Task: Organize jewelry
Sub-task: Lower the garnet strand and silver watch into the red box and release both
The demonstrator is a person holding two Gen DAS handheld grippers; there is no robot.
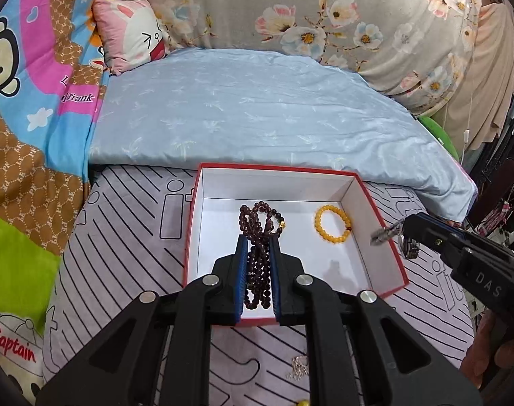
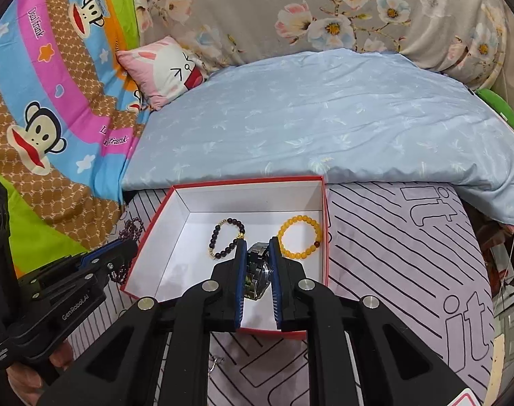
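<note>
Landmark: the shallow red-edged cardboard box with white inside point(image 1: 375, 223) lies open on the striped grey bed sheet point(image 1: 121, 237).
Left hand-held gripper point(image 1: 258, 242): clamped on a long strand of dark maroon beads point(image 1: 257, 270), held outside the box's left wall, judging by the right wrist view, where the strand point(image 2: 130, 233) dangles beside that wall.
Left risk: the hanging loops could catch on the box rim as they go in, dragging the light box or spilling half the strand outside.
Box floor: a short dark-bead bracelet with gold spacers point(image 2: 225, 240) lies left of centre, a yellow bead bracelet point(image 2: 299, 237) towards the right wall.
Right hand-held gripper point(image 2: 257, 247): clamped on a silver metal wristwatch point(image 2: 258, 270), above the box near its right wall.
Right risk: a smooth, heavy watch pinched by its band may swivel or slip; released too high, it would probably land on either bracelet.
Shared risk: both hand-held grippers crowd one small box and could collide.
Outside the box: a thin silver chain point(image 1: 297, 367) on the sheet in front of the box's near wall, not yet packed, easily overlooked.
</note>
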